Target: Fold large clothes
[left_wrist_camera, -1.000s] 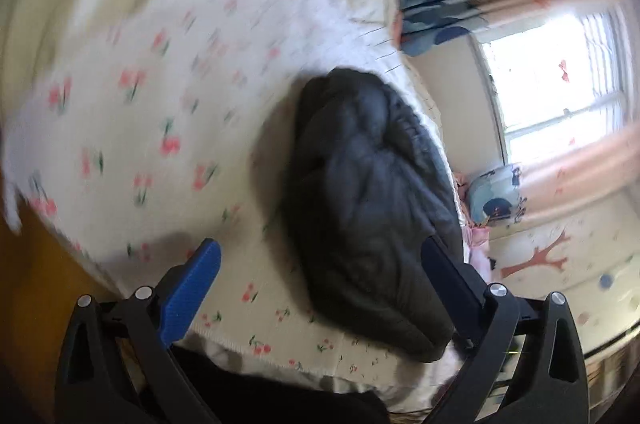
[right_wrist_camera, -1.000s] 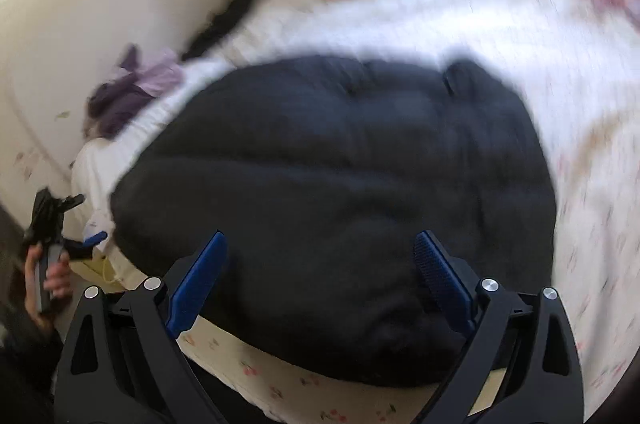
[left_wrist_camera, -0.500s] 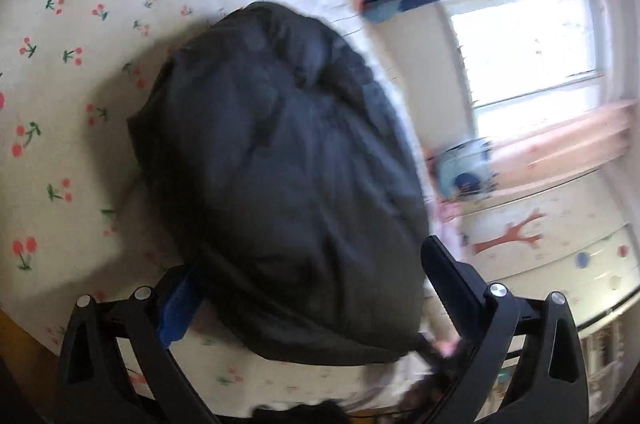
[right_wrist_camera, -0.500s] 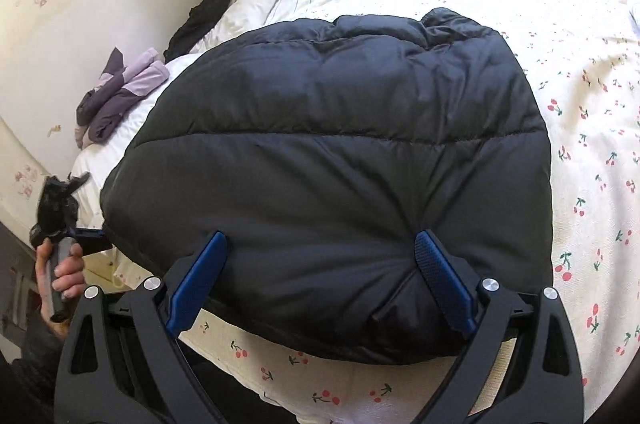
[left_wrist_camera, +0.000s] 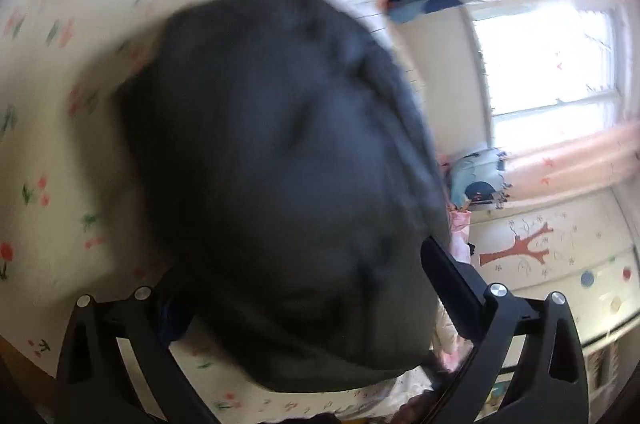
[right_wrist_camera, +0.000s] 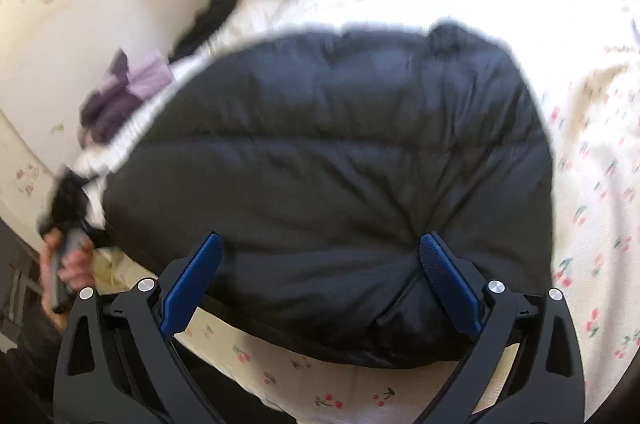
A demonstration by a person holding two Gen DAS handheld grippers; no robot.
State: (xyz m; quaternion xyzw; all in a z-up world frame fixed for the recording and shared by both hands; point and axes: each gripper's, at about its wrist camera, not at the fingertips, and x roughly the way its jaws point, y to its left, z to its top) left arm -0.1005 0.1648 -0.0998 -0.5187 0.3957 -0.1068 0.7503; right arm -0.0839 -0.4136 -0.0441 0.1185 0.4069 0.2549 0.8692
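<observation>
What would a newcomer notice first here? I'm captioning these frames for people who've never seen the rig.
A puffy black jacket fills the middle of both views, lying on a cherry-print bedspread. The open right claw hangs over its near edge, blue pads spread wide. In the left view a bright window glares at the right, and a purple garment sits by the wall at the bed's far left.

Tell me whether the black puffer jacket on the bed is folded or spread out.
Folded. The black puffer jacket lies as a compact, rounded bundle on the cherry-print bedspread, no sleeves spread out; both claws are open.
</observation>
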